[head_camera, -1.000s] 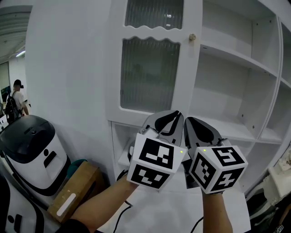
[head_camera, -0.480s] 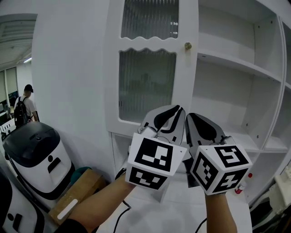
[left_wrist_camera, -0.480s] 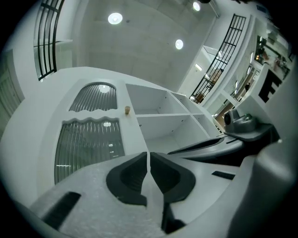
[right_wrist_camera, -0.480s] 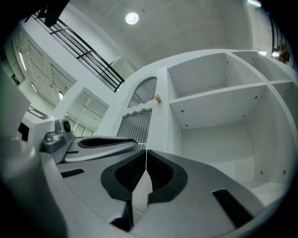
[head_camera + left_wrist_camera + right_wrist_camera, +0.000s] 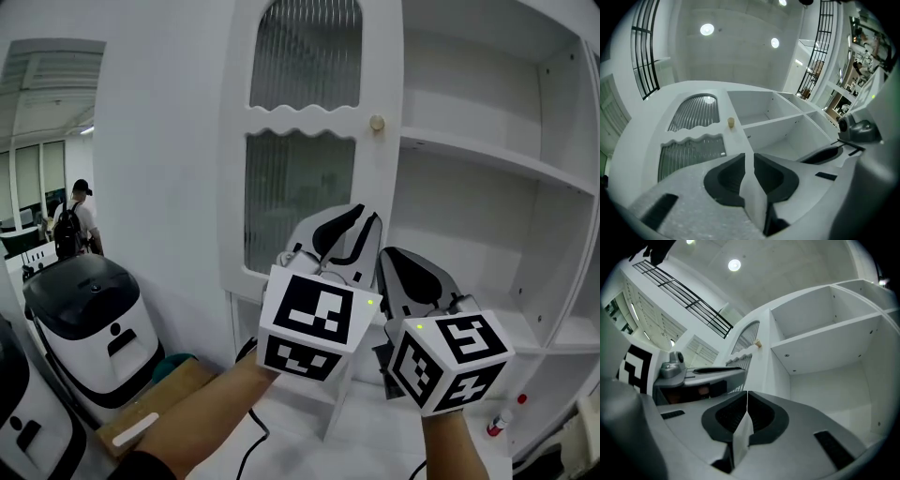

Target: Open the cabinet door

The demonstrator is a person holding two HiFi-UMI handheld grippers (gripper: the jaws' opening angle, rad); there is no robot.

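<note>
The left hand-held gripper point(image 5: 356, 220) is higher now, nearer the cabinet door point(image 5: 305, 187) knob point(image 5: 377, 123), its jaws opening on nothing, and the right hand-held gripper point(image 5: 387, 255) is closed.

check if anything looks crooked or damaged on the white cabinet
Nothing stands out. The white cabinet door with ribbed glass panels hangs straight, its small round cream knob is in place, and the white open shelves beside it look level and undamaged.

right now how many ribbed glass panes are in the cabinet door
2, both in the cabinet door: an arched upper pane and a lower pane, split by the wavy rail. The door shows nearly whole, so a hidden third is unlikely.
</note>
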